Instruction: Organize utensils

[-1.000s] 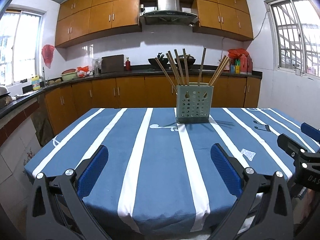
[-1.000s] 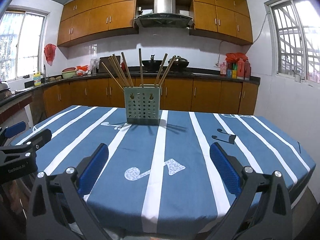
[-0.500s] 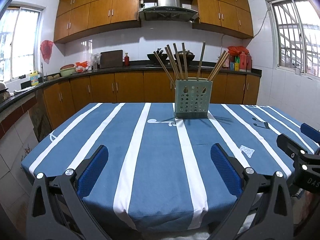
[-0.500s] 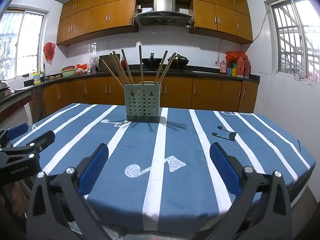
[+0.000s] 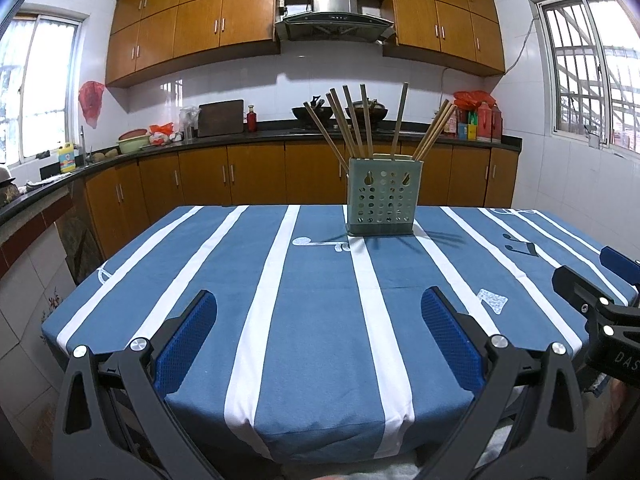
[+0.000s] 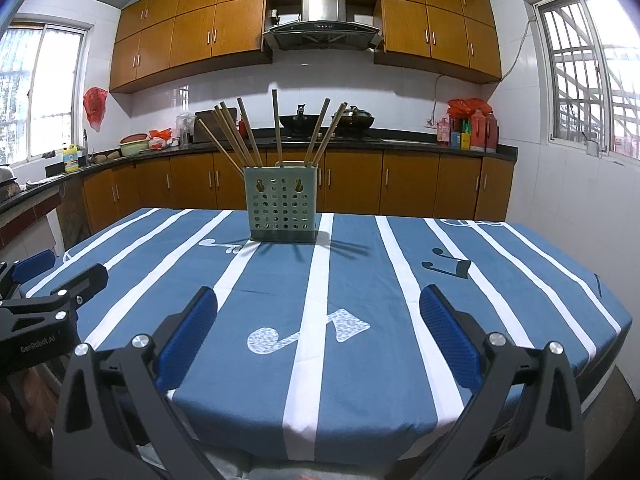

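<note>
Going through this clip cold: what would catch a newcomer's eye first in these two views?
First, the grey-green perforated holder, standing upright at the far middle of the blue-and-white striped tablecloth with wooden chopsticks fanning out of its top. Next, the blue-padded left tool and right tool, both open and empty at the table's near edge.

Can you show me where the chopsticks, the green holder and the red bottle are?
chopsticks (image 5: 400, 120), left wrist view, middle of one stick.
green holder (image 5: 381, 197), left wrist view, front wall.
red bottle (image 5: 251, 119), left wrist view, its body.

Matt cloth tablecloth (image 5: 320, 312); perforated plastic holder (image 5: 382, 204); wooden chopsticks (image 5: 352, 124); glossy wall tiles (image 5: 532, 168)
</note>
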